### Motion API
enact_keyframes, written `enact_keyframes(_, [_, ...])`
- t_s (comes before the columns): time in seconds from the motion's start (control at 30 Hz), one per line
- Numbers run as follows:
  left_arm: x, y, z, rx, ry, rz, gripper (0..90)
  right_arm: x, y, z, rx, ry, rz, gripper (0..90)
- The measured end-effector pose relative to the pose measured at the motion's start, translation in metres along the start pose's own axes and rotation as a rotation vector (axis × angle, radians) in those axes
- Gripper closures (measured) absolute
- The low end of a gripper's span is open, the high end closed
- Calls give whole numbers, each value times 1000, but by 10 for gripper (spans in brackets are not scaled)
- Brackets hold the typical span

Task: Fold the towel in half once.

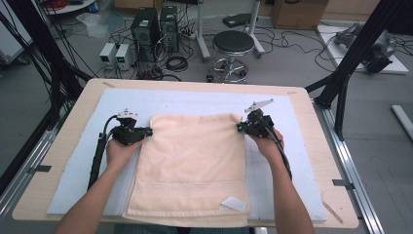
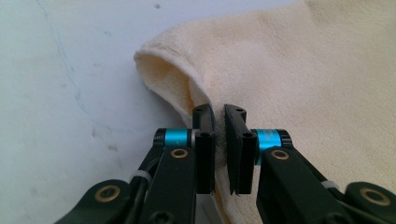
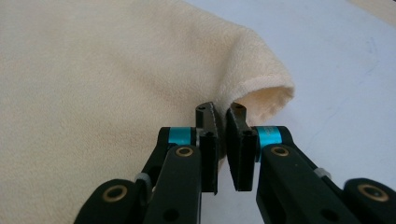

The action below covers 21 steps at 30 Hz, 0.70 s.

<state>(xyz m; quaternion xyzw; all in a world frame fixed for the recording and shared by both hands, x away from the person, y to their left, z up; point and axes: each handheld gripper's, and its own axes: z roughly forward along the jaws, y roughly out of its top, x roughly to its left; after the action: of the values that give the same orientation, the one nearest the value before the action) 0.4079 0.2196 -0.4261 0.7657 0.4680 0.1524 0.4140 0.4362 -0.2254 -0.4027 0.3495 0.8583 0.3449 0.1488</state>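
Cream towel [image 1: 191,163] flat on white mat [image 1: 287,122] over table [image 1: 311,105], near edge hanging toward person. Left gripper [image 1: 146,131] pinched tight on towel's far left corner, fabric bunched between pads [image 2: 204,140]; right gripper [image 1: 242,127] likewise clamped on far right corner, corner fold lifted just beside pads [image 3: 208,140]. White tag [image 1: 234,203] at near right corner.

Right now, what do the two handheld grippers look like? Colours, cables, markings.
Both the left gripper and right gripper are black, with flat black jaws, teal collars and brass-coloured pivot screws. Each trails a black cable and carries a grey three-cornered plate on top. Forearms are bare, no sleeves showing.
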Motion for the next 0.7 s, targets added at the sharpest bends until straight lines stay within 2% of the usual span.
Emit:
enact_keyframes(0.13, [10,15,8,-26,39,-34,822,-10,16,9,8,-30,22,817])
enact_keyframes(0.2, [13,13,12,-14,37,-36,776,-11,16,14,14,-32,36,650])
enact_keyframes(0.23, [13,11,12,4,38,-14,721,-12,14,16,42,-36,50,595])
enact_keyframes(0.27, [13,11,11,20,34,10,684,-12,12,16,51,-30,45,581])
enact_keyframes(0.3, [13,9,8,47,29,47,647,-11,10,14,49,-28,39,566])
enact_keyframes(0.33, [12,8,5,54,36,70,600,-8,7,8,31,-37,20,553])
enact_keyframes(0.37, [11,7,1,46,37,84,576,-8,4,3,12,-32,13,542])
enact_keyframes(0.43, [9,4,-10,16,2,84,563,-4,-2,-7,-7,-18,11,529])
enact_keyframes(0.5, [4,1,-18,6,-16,109,546,3,-8,-16,-26,-2,-15,526])
enact_keyframes(0.67, [-16,-11,-44,-22,-91,190,519,32,-22,-36,-55,65,-84,500])
enact_keyframes(0.7, [-21,-15,-49,-38,-102,201,506,41,-25,-40,-52,76,-113,480])
